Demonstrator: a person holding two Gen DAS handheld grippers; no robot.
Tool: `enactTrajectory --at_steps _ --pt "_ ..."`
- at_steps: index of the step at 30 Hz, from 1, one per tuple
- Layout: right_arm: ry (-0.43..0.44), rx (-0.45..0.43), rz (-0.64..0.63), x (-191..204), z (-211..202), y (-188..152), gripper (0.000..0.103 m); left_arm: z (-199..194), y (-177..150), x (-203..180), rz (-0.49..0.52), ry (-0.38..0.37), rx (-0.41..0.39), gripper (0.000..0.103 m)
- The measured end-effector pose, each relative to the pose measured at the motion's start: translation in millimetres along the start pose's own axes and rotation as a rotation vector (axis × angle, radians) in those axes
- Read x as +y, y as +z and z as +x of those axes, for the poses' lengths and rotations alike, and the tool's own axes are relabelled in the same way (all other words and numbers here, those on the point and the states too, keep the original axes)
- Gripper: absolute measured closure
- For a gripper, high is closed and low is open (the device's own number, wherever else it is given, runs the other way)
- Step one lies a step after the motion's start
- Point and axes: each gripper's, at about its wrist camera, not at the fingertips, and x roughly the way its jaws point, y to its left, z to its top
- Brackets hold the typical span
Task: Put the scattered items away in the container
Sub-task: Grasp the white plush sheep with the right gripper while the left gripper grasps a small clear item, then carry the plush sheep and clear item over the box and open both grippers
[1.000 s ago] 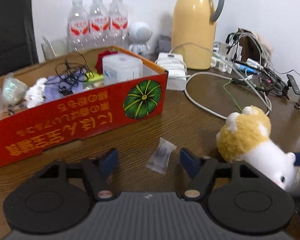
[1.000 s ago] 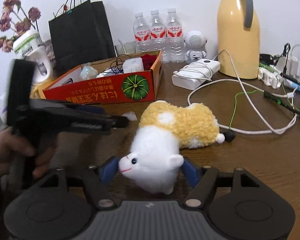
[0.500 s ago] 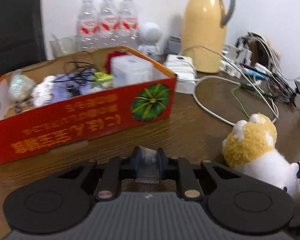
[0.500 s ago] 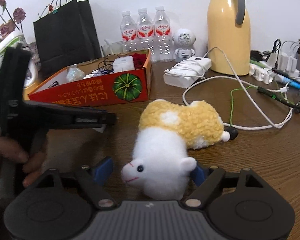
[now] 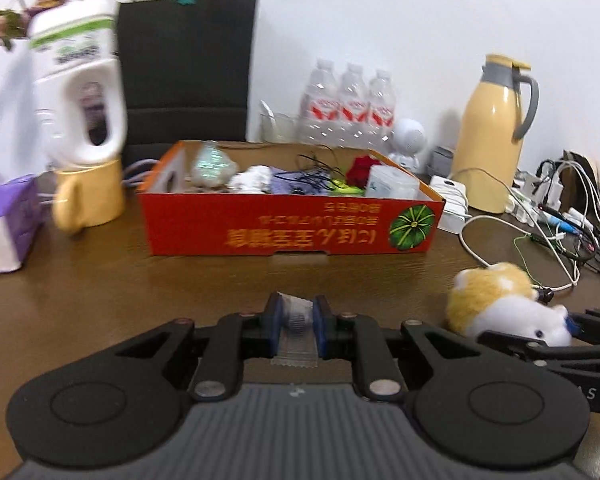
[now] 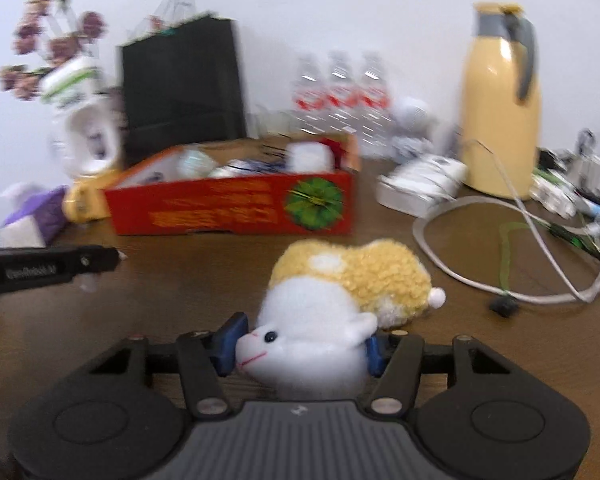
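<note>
Now both your claws grip.
Left claw (image 5: 297,317) pinches the packet (image 5: 296,334); right claw (image 6: 302,344) is closing on the plush (image 6: 320,340); the box (image 5: 292,224) holds clutter.

The long cardboard box (image 5: 292,222) is red outside with orange lettering and a green striped pumpkin print. The fluffy plush toy (image 6: 340,300) is yellow-tan with a white head. The tall thermos jug (image 5: 494,140) is pale yellow with a grey lid and handle.
</note>
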Motion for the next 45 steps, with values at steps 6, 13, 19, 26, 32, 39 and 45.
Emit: enactTrajectory --at_steps 6,13,19,26,32,39,45 --pt "0.09 -0.082 -0.091 39.6 -28.6 -1.8 0.047 -44.4 -16.0 4.2 -0.021 0.014 -0.027 0.086" --pt "0.108 -0.148 -0.159 72.5 -68.9 -21.1 0.048 -87.7 -44.0 1.0 -0.028 0.033 -0.042 0.086" --pt "0.111 -0.186 -0.188 82.6 -102.3 -39.2 0.049 -113.6 -59.5 -6.9 -0.005 0.041 -0.078 0.086" --pt "0.098 -0.265 -0.198 84.2 -131.2 -44.6 0.049 -124.8 -56.9 -8.7 0.009 0.041 -0.104 0.086" --pt "0.111 -0.258 -0.174 78.1 -115.8 -31.9 0.049 -108.7 -42.7 -3.8 -0.001 0.038 -0.097 0.086" --pt "0.135 -0.279 -0.165 73.6 -70.2 22.4 0.049 -64.5 12.6 1.7 0.047 0.029 -0.136 0.086" --pt "0.156 -0.314 -0.153 66.4 -19.4 86.0 0.05 -7.5 79.7 12.8 0.037 0.005 -0.143 0.086"
